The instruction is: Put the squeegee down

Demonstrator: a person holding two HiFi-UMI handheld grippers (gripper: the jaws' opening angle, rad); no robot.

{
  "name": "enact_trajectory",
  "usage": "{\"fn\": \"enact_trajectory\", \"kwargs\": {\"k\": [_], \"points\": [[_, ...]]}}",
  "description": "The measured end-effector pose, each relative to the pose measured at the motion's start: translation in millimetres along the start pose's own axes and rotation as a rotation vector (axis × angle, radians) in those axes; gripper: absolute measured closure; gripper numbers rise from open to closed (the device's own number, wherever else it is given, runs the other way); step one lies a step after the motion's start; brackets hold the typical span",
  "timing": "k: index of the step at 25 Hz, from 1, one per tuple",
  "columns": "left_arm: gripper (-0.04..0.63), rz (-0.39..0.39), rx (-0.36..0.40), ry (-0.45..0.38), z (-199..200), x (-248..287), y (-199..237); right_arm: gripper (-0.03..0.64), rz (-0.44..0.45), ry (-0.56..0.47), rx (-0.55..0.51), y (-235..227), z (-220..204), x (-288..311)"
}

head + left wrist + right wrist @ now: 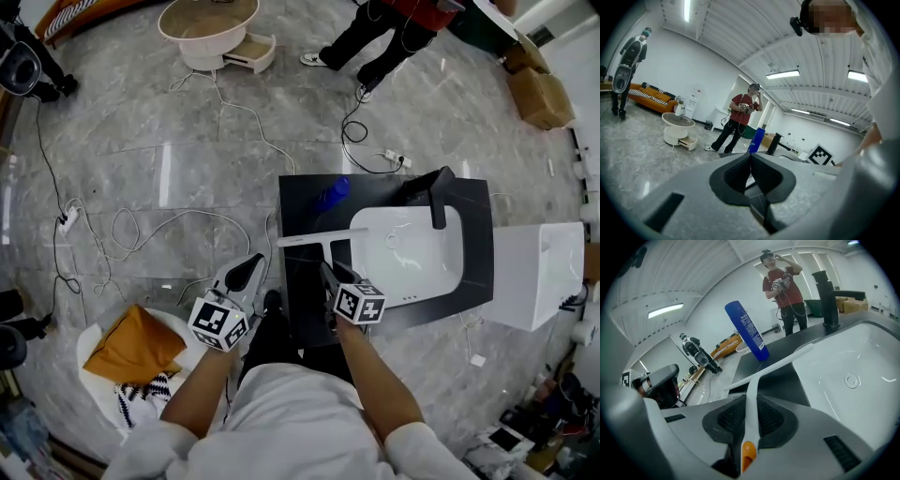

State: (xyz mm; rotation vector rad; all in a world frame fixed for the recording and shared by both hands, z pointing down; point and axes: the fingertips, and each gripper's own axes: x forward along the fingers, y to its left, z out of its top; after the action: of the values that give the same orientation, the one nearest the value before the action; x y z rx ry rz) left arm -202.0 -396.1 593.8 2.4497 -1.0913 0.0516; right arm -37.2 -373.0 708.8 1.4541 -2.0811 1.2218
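My right gripper (pixel 328 274) is shut on the handle of a white squeegee (pixel 321 237). Its long blade lies crosswise over the black counter (pixel 305 202), left of the white sink basin (pixel 412 253). In the right gripper view the squeegee (pixel 754 380) runs out from between the dark pads, its orange handle end near the camera and the blade slanting toward the basin (pixel 853 376). My left gripper (pixel 251 268) hovers left of the counter, over the floor; in the left gripper view its jaws (pixel 750 165) meet with nothing between them.
A blue bottle (pixel 333 193) stands at the counter's back left, a black faucet (pixel 437 195) behind the basin. A white cabinet (pixel 525 277) sits to the right. Cables (pixel 122 230) trail over the marble floor. A person (pixel 389 33) stands beyond the counter.
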Motion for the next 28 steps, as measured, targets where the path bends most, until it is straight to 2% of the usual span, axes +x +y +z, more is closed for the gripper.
{"fn": "enact_trajectory", "kwargs": {"k": [8, 19, 28], "points": [[0.578, -0.008, -0.009, 0.019, -10.2, 0.2, -1.5, 0.540, -0.054, 0.023, -0.026, -9.4, -3.1, 6.1], [0.578, -0.015, -0.006, 0.026, -13.2, -0.8, -3.9, 0.540, -0.159, 0.071, -0.179, -16.2, -5.8, 10.4], [0.578, -0.011, -0.007, 0.029, -16.5, -4.9, -6.6, 0.540, -0.175, 0.064, -0.179, -17.5, -5.1, 10.5]]}}
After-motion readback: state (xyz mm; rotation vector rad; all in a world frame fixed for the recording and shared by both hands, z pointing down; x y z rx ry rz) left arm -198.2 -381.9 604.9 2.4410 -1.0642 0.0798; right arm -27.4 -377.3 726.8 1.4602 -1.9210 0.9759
